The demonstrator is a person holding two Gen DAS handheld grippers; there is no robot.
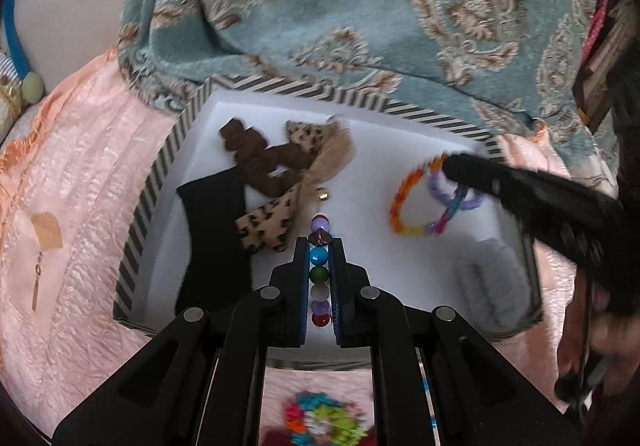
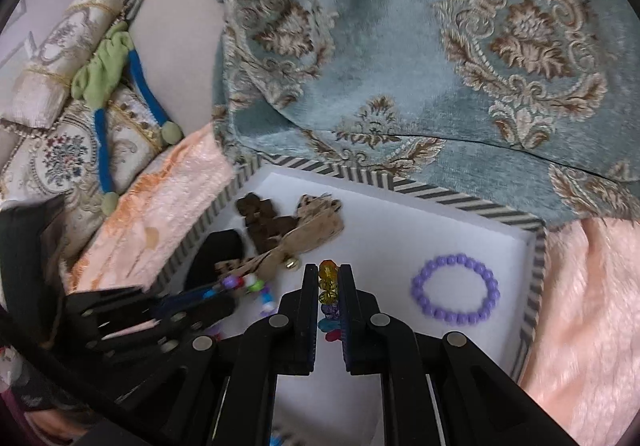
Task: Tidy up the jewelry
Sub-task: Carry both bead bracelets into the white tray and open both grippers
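Observation:
A striped-rimmed white tray (image 1: 160, 182) lies on a pink bedspread. My left gripper (image 1: 320, 246) is shut on a multicoloured round-bead bracelet (image 1: 319, 270) and holds it over the tray's near middle. My right gripper (image 2: 329, 274) is shut on a faceted rainbow bead bracelet (image 2: 328, 280); in the left wrist view that rainbow bracelet (image 1: 404, 198) hangs from the right gripper (image 1: 450, 166) above the tray's right part. A purple bead bracelet (image 2: 456, 288) lies in the tray (image 2: 460, 202) on the right. The left gripper (image 2: 224, 288) shows at the left of the right wrist view.
Brown, leopard-print and tan scrunchies (image 1: 276, 162) and a black fabric piece (image 1: 216, 230) lie in the tray's left half; a grey scrunchie (image 1: 492, 286) sits at its near right. A teal patterned blanket (image 1: 360, 6) lies behind. A colourful flower-bead piece (image 1: 324, 422) lies on the bedspread (image 1: 80, 206).

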